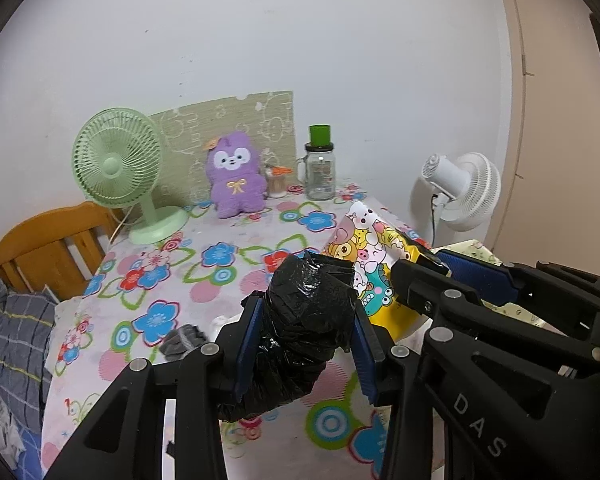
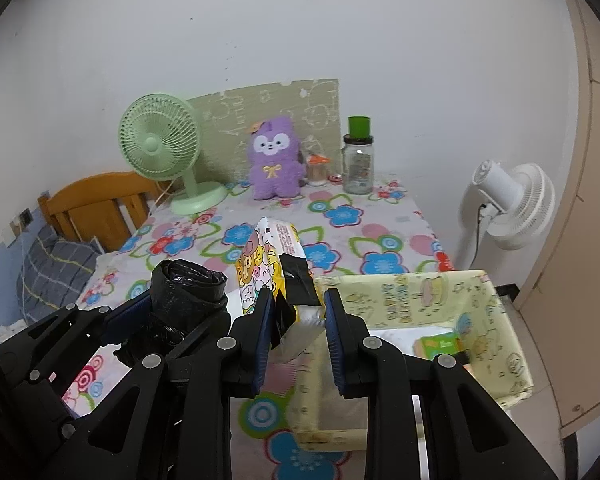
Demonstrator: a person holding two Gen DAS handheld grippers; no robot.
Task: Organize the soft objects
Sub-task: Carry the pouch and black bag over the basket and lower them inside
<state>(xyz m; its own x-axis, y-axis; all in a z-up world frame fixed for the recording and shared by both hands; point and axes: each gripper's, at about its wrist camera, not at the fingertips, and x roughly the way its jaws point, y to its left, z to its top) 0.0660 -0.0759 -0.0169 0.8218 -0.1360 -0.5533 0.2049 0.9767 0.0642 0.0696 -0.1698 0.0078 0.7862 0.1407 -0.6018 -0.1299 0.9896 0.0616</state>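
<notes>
Left gripper [image 1: 306, 322] clamps black bag roll [image 1: 300, 320] — right gripper [image 2: 296, 312] pinches cartoon pack [image 2: 274, 264]

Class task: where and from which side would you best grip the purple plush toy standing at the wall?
Probably the purple plush toy across its soft body below the head, approached from the front: it stands upright against the board, with neighbours close beside it.

Behind the left gripper's [image 1: 306, 344] jaws, the lower end of the black plastic roll [image 1: 300, 320] vanishes between the fingers, so how far it runs can't be seen. The cartoon-print pack [image 2: 274, 264] has its near end buried between the right gripper's [image 2: 296, 332] jaws. Right of those jaws, a green item [image 2: 440, 346] inside the yellow fabric bin [image 2: 400, 292] shows only partly, too little to name.
</notes>
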